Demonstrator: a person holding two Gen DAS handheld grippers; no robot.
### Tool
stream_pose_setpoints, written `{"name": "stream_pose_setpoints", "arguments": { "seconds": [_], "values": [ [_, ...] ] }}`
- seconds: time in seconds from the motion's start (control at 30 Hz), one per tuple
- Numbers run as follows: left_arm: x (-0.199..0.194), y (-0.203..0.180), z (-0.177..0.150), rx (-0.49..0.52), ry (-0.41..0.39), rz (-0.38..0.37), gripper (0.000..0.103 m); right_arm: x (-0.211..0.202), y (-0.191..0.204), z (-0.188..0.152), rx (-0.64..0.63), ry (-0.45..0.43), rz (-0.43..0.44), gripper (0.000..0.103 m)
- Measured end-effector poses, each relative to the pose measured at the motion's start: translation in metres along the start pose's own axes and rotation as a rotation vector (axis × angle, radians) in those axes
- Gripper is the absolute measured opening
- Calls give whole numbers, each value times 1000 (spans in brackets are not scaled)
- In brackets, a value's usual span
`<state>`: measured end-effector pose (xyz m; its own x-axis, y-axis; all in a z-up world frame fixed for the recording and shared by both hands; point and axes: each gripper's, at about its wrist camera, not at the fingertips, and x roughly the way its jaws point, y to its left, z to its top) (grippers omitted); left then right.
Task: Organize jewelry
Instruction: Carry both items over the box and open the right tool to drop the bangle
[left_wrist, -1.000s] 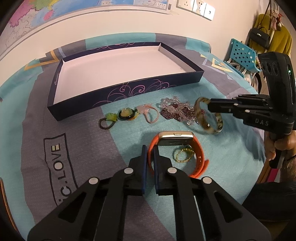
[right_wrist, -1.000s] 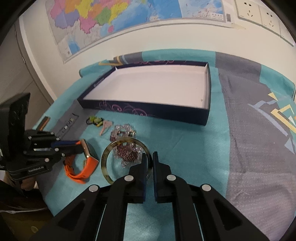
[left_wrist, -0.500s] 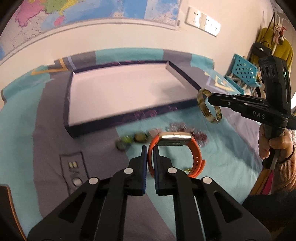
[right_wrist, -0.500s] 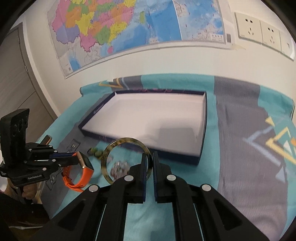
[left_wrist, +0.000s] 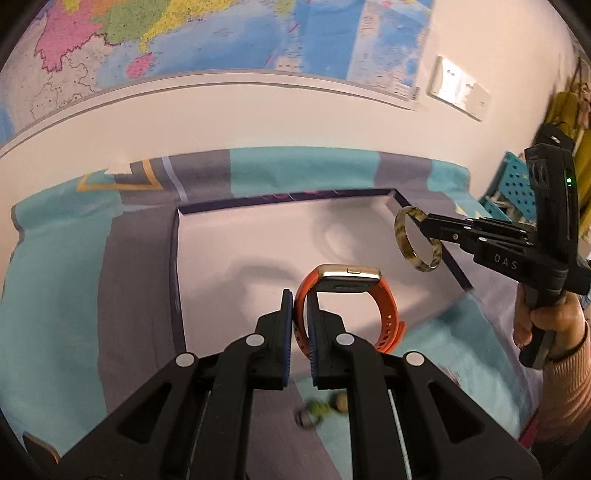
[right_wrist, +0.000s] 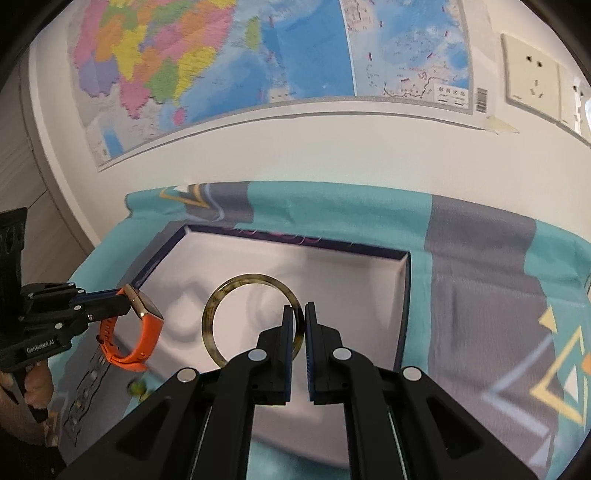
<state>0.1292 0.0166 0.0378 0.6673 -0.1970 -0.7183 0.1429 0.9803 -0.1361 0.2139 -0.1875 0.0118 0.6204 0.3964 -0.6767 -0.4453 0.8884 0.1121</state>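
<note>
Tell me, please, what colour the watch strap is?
The watch strap is bright orange, clearest in the left wrist view.

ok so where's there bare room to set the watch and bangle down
The tray floor is bare from wall to wall, below both the orange watch and the bangle. The cloth strip in front of the tray's near wall holds the small beads.
</note>
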Motion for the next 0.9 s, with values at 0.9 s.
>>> {"name": "stream_pose_setpoints", "arguments": {
  "seconds": [0.9],
  "values": [
    [116,30,64,-136,137,103,9,107,-11,47,25,220,-118,5]
  ]
}}
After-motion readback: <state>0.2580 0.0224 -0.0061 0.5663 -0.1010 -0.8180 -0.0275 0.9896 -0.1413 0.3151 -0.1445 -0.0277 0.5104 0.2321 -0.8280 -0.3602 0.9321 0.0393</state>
